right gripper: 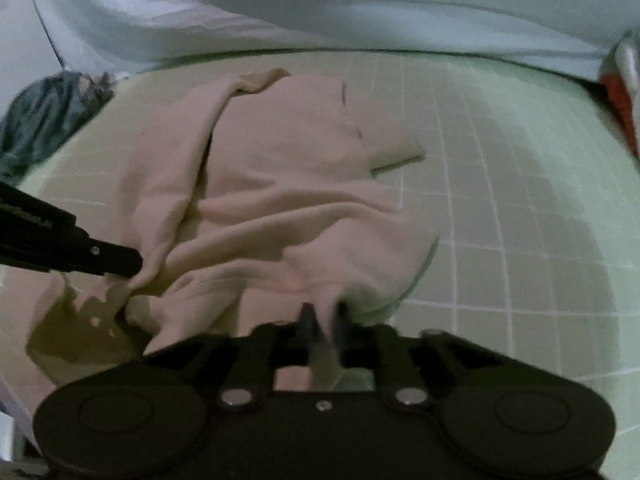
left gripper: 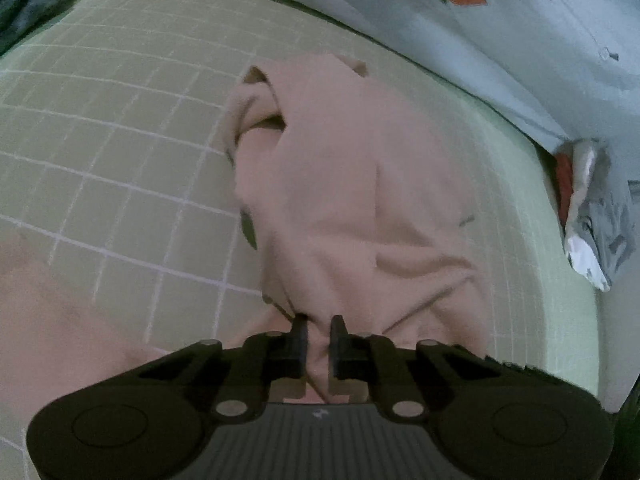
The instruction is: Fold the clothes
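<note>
I had both claws pinched on the near edge of the pink garment (right gripper: 280, 184): left gripper (left gripper: 319, 330), right gripper (right gripper: 324, 314). It lay crumpled on the green mat (right gripper: 500, 200), soft and light, best held by corners.

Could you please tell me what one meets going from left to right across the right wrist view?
Dark grey-blue crumpled cloth → black left gripper reaching in from the left edge → pale pink crumpled garment → bare light green gridded mat → orange-red and white item at the right edge.
</note>
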A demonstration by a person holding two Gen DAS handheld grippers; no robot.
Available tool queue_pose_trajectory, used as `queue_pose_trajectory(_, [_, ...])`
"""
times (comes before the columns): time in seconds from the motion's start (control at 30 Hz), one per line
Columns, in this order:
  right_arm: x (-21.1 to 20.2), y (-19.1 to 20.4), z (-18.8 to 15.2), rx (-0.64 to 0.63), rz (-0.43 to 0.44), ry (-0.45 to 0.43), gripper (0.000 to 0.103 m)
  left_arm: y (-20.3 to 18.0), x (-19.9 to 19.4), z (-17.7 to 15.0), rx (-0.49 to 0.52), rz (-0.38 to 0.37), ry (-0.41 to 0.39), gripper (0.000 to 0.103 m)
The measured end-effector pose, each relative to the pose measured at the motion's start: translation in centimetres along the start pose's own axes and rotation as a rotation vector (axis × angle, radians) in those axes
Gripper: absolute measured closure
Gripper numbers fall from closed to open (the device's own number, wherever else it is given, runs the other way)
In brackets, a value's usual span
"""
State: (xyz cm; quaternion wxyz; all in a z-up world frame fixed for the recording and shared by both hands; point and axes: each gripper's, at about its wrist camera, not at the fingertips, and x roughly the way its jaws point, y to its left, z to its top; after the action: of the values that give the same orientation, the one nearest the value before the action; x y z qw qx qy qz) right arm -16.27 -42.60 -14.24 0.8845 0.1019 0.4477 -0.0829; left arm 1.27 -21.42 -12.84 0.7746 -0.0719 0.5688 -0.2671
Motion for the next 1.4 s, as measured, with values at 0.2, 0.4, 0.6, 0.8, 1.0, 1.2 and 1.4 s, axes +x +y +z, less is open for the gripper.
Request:
queue_pose_trajectory(0.2, [-0.8,-2.0,-0.3,0.047,-0.028,-0.021,0.098,2.9,-2.9,1.2,-0.077,0.099,-0.099,0.098])
queue_pose_trajectory(0.4, [-1.7,-6.5,0.4,0.124,-0.193,-0.058,0.098,6.9,-5.9,3.4,-0.108,0.265,-0.193,0.099])
queue_pose_trajectory(0.6, [-2.2,-9.9,3.7,0.108,-0.348,-0.153,0.098,9.9,-8.7,5.8,-0.181,0.367,-0.324,0.099])
queue_pose_trajectory(0.8, [-4.0,-13.1,6.1,0.206,-0.381,-0.267,0.095,13.2,-11.0,7.4,-0.274,0.443,-0.394,0.096])
queue_pose_trajectory(1.0, [-3.0,-12.7,2.4,0.358,-0.395,-0.157,0.045,12.0,-8.9,4.9,-0.241,0.412,-0.332,0.054])
queue_pose_trajectory(1.2, [-3.3,-13.7,-1.2,0.533,-0.365,-0.092,0.028,8.6,-5.0,3.1,-0.149,0.379,-0.237,0.030])
queue_pose_trajectory(1.4, [-3.2,-12.8,-1.7,0.529,-0.334,-0.064,0.028,4.3,-2.3,1.5,-0.036,0.329,-0.154,0.022])
